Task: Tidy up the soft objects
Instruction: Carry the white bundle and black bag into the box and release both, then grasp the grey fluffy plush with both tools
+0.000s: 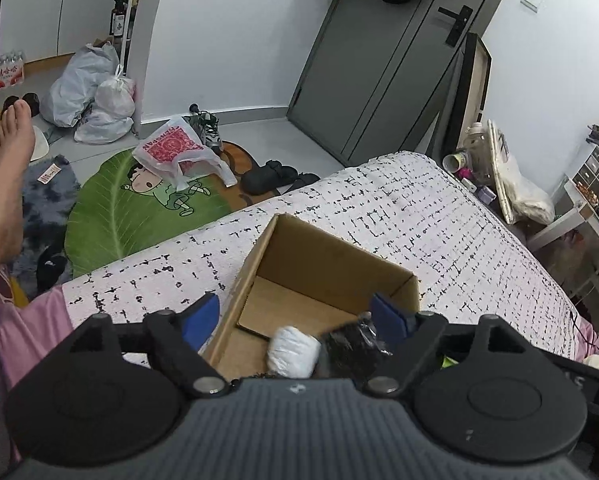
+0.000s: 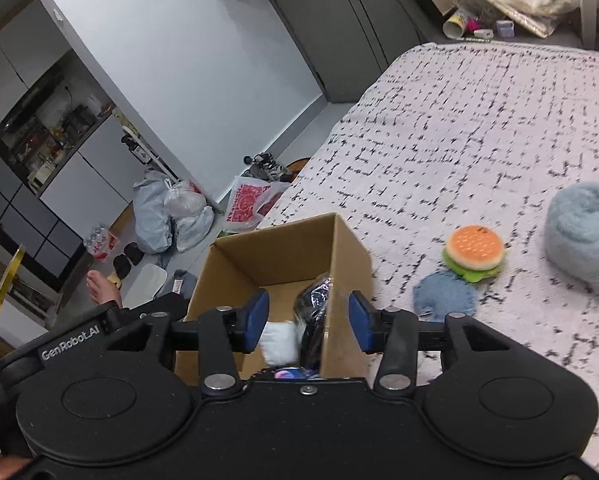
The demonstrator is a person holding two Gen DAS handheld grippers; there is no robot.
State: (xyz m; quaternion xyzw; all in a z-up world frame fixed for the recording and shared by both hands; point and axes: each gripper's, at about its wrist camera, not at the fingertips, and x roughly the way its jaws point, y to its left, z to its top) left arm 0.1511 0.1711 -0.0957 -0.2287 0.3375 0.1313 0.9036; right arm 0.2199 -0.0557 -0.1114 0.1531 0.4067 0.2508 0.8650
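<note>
Cardboard box [image 2: 283, 256] is sitting mid-frame holding a white bundle [image 2: 279, 340]; both the left gripper [image 1: 295, 316] and right gripper [image 2: 308, 320] are hovering spread apart, gripping nothing.

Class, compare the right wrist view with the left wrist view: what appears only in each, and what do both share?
Only the right wrist view shows the burger plush, blue fuzzy plush and denim round pad on the bed. Only the left wrist view shows the green leaf rug and door handle. Both share the cardboard box holding a white bundle and a dark wrapped item.
</note>
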